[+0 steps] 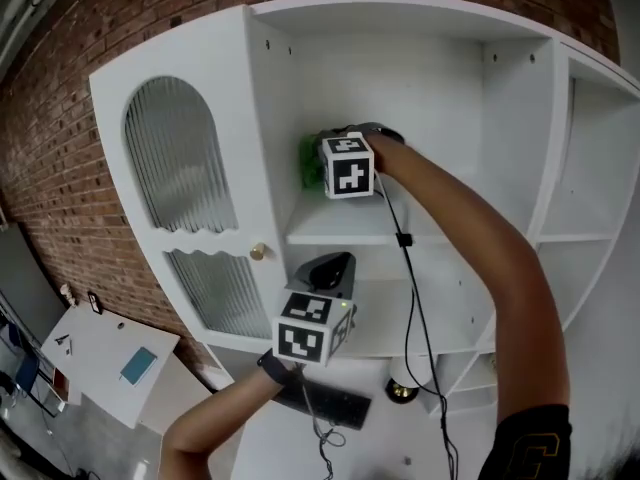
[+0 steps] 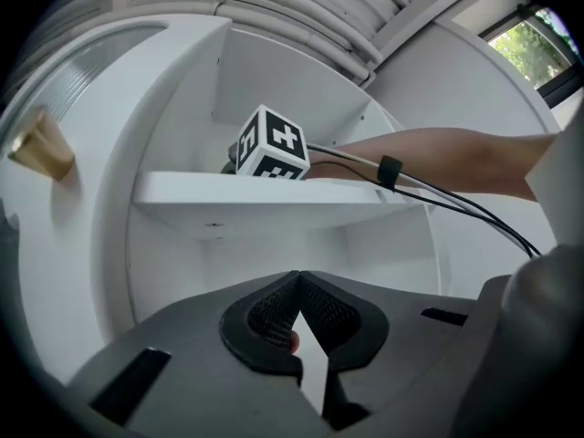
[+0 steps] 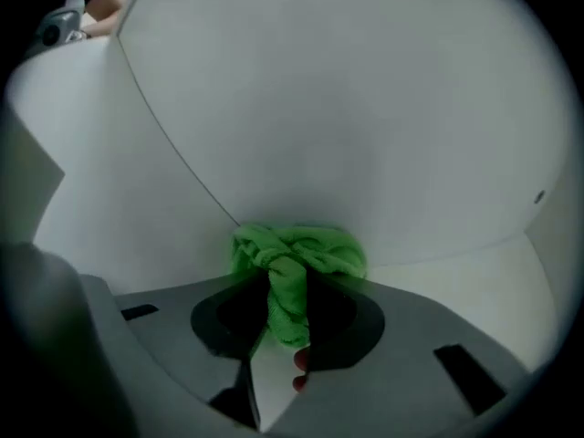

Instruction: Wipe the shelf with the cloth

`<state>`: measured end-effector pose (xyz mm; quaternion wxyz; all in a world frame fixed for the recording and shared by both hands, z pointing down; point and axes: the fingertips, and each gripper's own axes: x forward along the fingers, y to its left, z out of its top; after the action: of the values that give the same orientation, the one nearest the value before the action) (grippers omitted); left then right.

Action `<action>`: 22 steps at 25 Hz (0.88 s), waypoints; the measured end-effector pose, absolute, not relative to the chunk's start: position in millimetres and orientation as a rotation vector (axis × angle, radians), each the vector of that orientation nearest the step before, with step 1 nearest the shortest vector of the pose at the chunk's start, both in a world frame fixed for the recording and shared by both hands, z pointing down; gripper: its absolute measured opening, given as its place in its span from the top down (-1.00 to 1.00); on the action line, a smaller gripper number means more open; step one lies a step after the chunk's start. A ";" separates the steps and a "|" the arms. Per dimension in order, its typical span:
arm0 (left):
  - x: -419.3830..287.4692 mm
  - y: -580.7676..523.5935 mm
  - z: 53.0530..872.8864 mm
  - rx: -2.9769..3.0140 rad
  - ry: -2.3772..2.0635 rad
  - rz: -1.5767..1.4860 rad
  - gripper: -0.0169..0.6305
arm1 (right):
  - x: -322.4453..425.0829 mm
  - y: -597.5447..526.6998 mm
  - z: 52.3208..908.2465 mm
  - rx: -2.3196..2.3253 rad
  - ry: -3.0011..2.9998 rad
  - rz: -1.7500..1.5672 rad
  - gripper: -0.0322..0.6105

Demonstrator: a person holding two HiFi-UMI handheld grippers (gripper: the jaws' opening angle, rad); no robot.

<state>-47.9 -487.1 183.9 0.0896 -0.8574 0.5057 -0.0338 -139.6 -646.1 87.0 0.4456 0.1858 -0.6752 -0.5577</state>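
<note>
A bright green cloth [image 3: 297,254] is pinched in my right gripper [image 3: 288,292], bunched against the back wall and left corner of the upper shelf [image 1: 340,226]. In the head view the cloth [image 1: 309,163] peeks out left of the right gripper's marker cube [image 1: 347,165]. My left gripper [image 1: 328,268] hangs lower, in front of the shelf beneath, shut with nothing between its jaws. From the left gripper view I look up at the shelf board [image 2: 255,190] and the right gripper's cube [image 2: 270,144].
The white cabinet has a ribbed glass door [image 1: 180,168] with a brass knob [image 1: 258,252] on the left, and more open compartments [image 1: 590,168] on the right. A cable [image 1: 412,298] runs down from the right arm. A brick wall [image 1: 60,98] stands behind.
</note>
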 end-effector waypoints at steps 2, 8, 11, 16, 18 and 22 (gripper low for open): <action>-45.6 -493.2 183.9 -2.488 1.465 -0.106 0.90 | -142.0 -656.3 91.8 0.448 -1.669 -1.354 0.59; -39.6 -510.2 194.1 -2.464 1.437 -0.076 0.90 | -146.5 -660.0 91.3 0.482 -1.701 -1.332 0.61; -41.7 -511.4 192.3 -2.488 1.445 -0.071 0.90 | -146.1 -660.1 90.4 0.507 -1.691 -1.320 0.62; -45.7 -504.8 194.6 -2.508 1.452 -0.089 0.90 | -144.1 -659.8 93.2 0.531 -1.678 -1.292 0.63; -48.4 -503.0 194.3 -2.510 1.457 -0.086 0.90 | -142.9 -659.9 93.2 0.540 -1.679 -1.281 0.63; -49.5 -500.1 197.0 -2.515 1.466 -0.088 0.90 | -135.6 -659.7 93.6 0.561 -1.677 -1.251 0.63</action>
<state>-49.5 -500.1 197.0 0.1146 -0.8579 0.5001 -0.0299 -135.6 -659.7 93.6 0.4686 0.2287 -0.6840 -0.5102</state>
